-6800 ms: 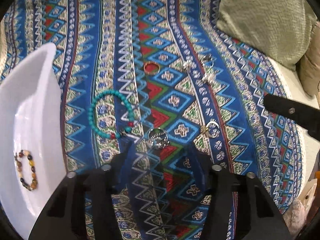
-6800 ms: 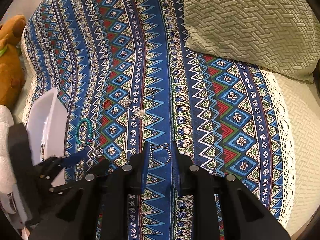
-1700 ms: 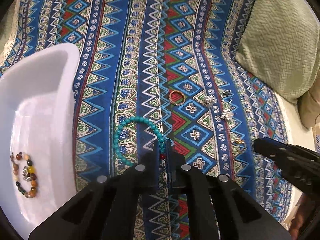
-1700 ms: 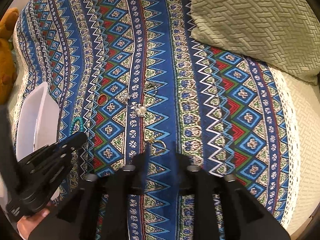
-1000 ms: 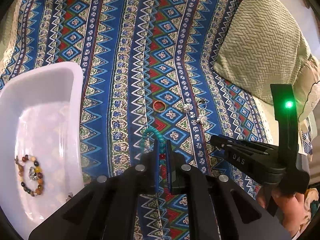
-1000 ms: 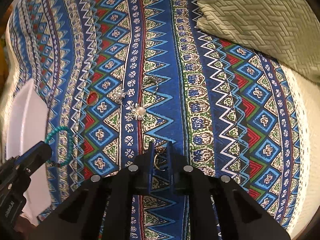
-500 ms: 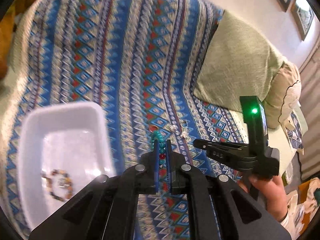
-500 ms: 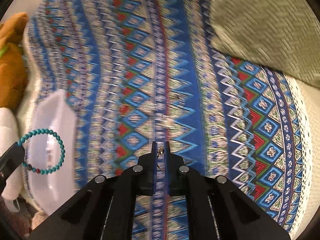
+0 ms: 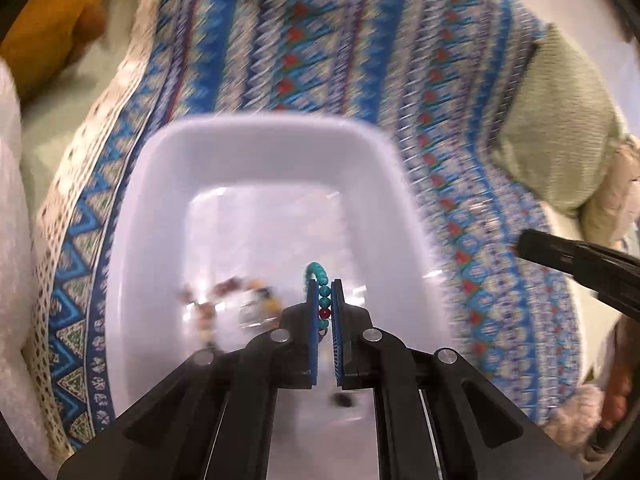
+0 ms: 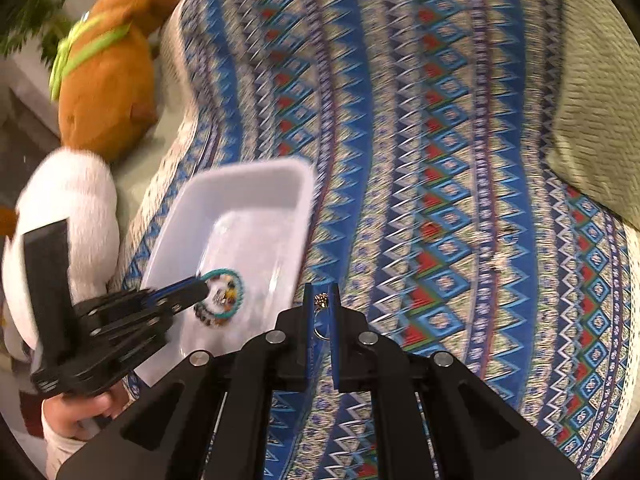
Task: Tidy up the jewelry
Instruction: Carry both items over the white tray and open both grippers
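Right wrist: plush toys point(image 10: 104, 68) flank white tray point(image 10: 296, 184) on blanket point(image 10: 440, 160).

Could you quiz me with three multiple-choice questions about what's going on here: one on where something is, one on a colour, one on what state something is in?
1. Where does the turquoise bracelet hang?
A. over the white tray
B. on the green pillow
C. on the plush toy

2. What colour is the plush toy beyond the tray?
A. black
B. orange-brown
C. purple

3. What is the right gripper doing?
A. open, empty
B. shut on a small ring
C. shut on a bracelet

Answers: 1 A, the left gripper holds it above the tray; 2 B, its fur is orange-brown; 3 B, a ring sits between its fingers.
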Demonstrator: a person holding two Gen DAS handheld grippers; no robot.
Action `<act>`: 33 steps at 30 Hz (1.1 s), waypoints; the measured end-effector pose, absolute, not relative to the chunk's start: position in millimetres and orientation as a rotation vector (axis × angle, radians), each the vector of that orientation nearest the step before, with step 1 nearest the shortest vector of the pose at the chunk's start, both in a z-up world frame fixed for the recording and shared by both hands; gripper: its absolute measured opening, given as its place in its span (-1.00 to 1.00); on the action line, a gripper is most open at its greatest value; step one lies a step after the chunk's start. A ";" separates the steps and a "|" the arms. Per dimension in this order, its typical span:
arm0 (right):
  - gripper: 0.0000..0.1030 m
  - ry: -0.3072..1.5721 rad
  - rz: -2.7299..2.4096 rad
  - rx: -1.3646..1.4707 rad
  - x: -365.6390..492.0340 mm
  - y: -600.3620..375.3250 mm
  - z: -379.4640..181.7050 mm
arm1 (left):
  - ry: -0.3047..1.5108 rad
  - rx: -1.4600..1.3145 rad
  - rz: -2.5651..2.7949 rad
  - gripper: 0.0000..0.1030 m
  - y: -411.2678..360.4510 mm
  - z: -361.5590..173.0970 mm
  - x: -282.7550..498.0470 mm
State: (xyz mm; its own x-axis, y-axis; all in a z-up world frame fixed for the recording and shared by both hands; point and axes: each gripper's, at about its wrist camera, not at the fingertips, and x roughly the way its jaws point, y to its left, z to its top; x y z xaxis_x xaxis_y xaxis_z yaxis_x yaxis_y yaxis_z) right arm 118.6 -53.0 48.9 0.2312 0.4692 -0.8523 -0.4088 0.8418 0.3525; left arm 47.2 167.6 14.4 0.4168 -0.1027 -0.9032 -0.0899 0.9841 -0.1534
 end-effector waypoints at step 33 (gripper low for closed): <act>-0.43 1.195 0.692 -0.049 78.4 -1.1 32.9 | 1.039 -0.232 0.172 0.11 220.6 20.4 26.3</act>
State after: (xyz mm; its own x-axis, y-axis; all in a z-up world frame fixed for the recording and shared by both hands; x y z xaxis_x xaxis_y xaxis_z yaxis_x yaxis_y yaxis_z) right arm 78.4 -1.1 32.9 0.1892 0.4666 -0.8640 -0.5168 0.7955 0.3165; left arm 26.3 220.6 20.4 0.4973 0.0316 -0.8670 -0.2499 0.9622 -0.1082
